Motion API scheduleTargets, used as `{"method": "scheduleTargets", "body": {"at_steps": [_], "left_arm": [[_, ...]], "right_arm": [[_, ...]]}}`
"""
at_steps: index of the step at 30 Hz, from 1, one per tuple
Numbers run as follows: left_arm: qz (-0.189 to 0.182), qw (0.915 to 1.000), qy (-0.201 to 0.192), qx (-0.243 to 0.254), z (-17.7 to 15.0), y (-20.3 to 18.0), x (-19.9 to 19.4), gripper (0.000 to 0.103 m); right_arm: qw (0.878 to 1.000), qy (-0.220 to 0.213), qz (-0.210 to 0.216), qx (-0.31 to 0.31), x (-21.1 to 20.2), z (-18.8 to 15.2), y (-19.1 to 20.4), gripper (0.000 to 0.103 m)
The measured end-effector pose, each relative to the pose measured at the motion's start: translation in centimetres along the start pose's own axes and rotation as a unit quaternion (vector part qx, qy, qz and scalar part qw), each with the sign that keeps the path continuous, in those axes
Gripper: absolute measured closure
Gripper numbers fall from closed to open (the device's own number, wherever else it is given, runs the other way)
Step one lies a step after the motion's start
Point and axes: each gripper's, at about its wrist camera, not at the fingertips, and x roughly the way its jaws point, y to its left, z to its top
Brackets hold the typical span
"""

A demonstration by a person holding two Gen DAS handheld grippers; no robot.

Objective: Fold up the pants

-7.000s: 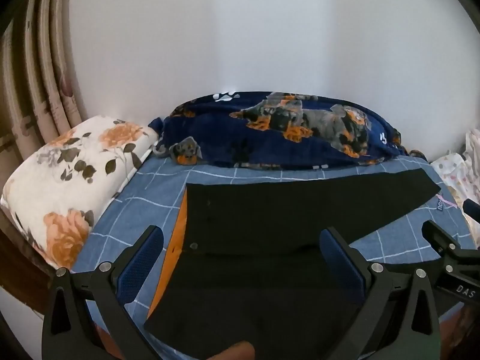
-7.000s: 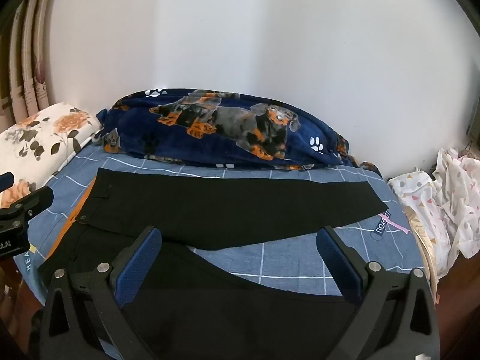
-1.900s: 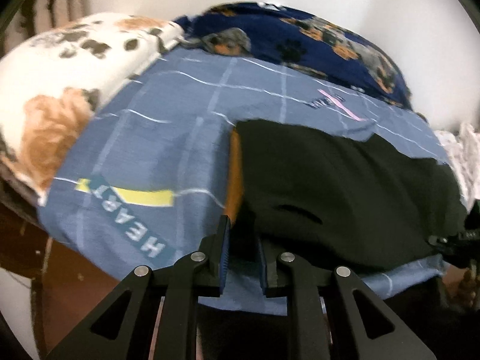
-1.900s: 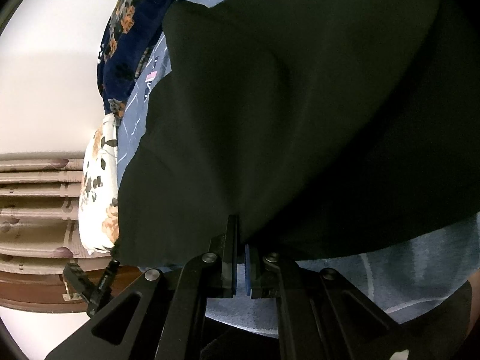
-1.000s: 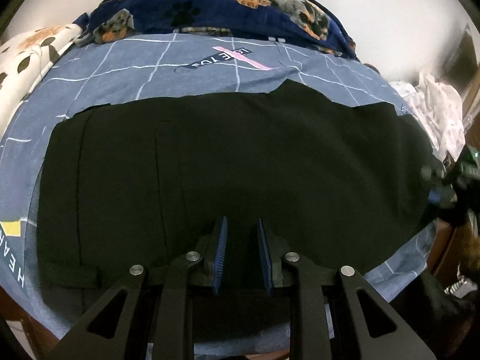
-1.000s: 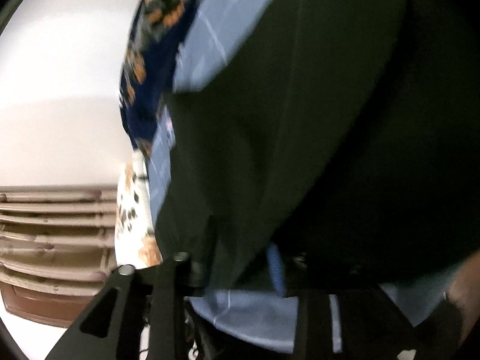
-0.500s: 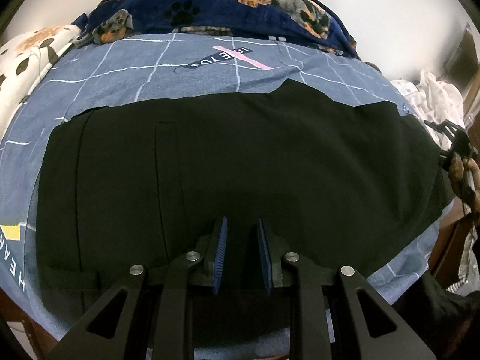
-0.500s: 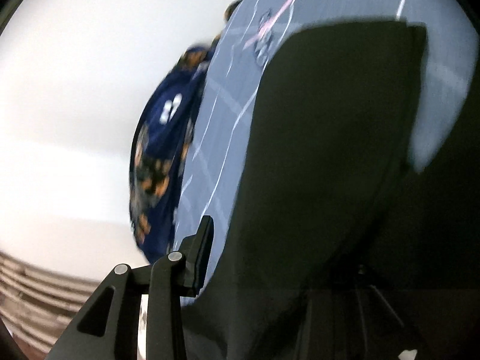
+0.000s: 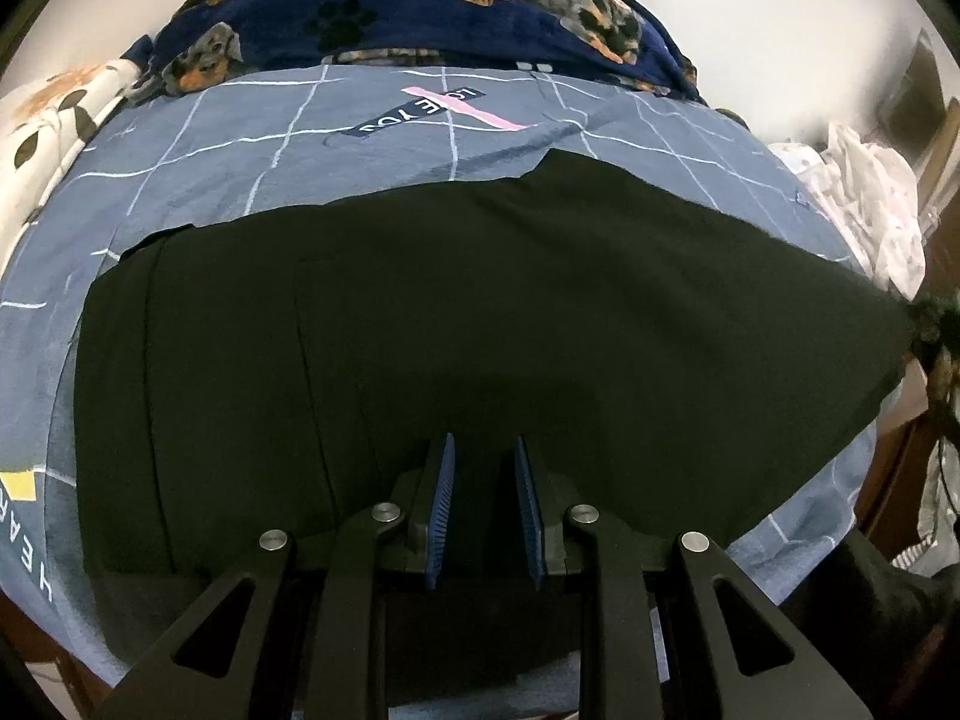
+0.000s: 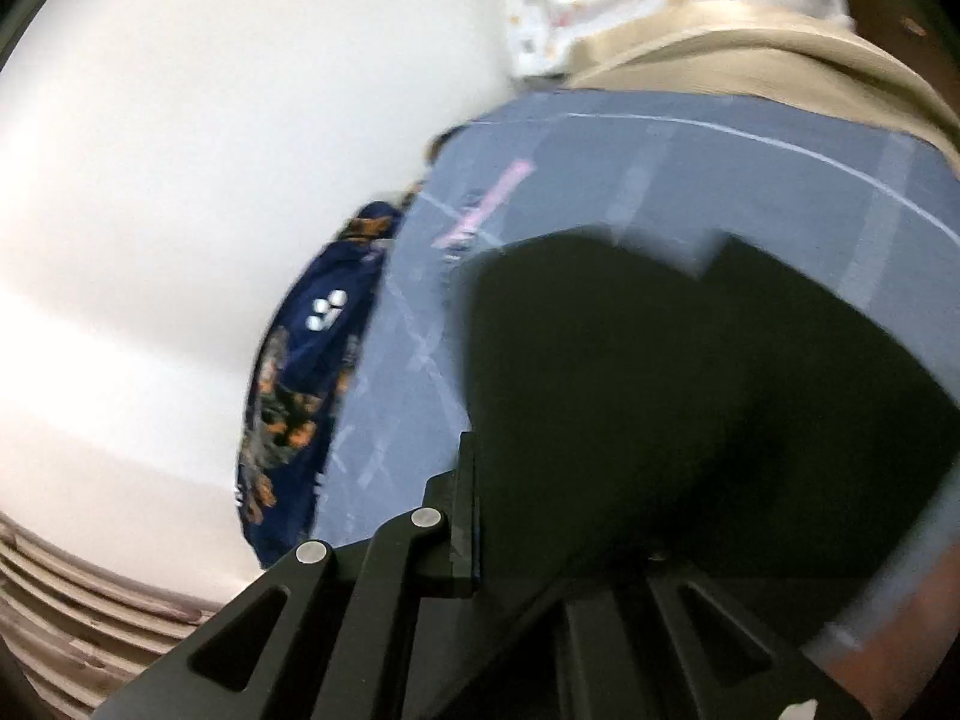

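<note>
- The bedsheet (image 9: 372, 138), grey-blue with a white grid, carries printed strips of writing: a dark one crossed by a pink bar reads "LOVE YOU" upside down in the left wrist view, and at the left edge a strip beside a yellow block shows the letters "HEAR" before it runs out of frame.
- The pants (image 9: 480, 324), plain black, lie spread flat across the sheet from the left side to the right edge of the bed, covering most of its near half; the waistband end with its vertical seams is on the left.
- The left gripper (image 9: 483, 480) hovers low over the near edge of the pants, its blue-padded fingers (image 9: 443, 504) apart with a narrow gap between them and nothing pinched.
- The right gripper (image 10: 540, 516) is tilted and its view is blurred; one black finger (image 10: 462, 516) shows at the edge of the pants (image 10: 690, 396), the other is lost against the dark cloth, so I cannot tell whether it is parted or clenched.
- A navy blanket (image 9: 420, 6) printed with dogs and paw marks is bunched along the far side by the wall.
- A white pillow (image 9: 66, 114) with a flower print sits at the far left corner.
- Pale crumpled cloth (image 9: 864, 198) lies beyond the right edge of the bed.
</note>
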Motion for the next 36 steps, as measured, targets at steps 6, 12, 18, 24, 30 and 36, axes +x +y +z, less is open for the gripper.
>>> {"method": "scheduleTargets", "body": {"at_steps": [6,12,18,24,30,36], "left_arm": [[-0.002,1.0,0.006,-0.003,0.3,0.3,0.1,0.081],[0.004,1.0,0.003,0.002,0.2,0.1,0.2,0.081],[0.004,1.0,0.003,0.002,0.2,0.2,0.2,0.08],[-0.009,1.0,0.001,-0.001,0.2,0.6,0.2,0.08],[-0.012,0.9999,0.001,0.005,0.1,0.6,0.2,0.08],[-0.003,0.9999,0.005,0.012,0.3,0.3,0.3,0.08]], "right_arm": [[0.997,0.001,0.025,0.068,-1.1,-1.8,-6.8,0.098],[0.992,-0.01,0.057,0.116,-2.2,-1.1,-8.9,0.088],[0.99,-0.038,0.035,0.131,-4.6,-0.1,-10.4,0.095],[0.992,-0.049,0.053,0.106,-6.2,0.2,-8.9,0.096],[0.996,-0.027,0.009,0.079,-5.8,0.1,-10.2,0.097],[0.993,-0.052,0.04,0.098,-6.8,0.2,-11.3,0.087]]}}
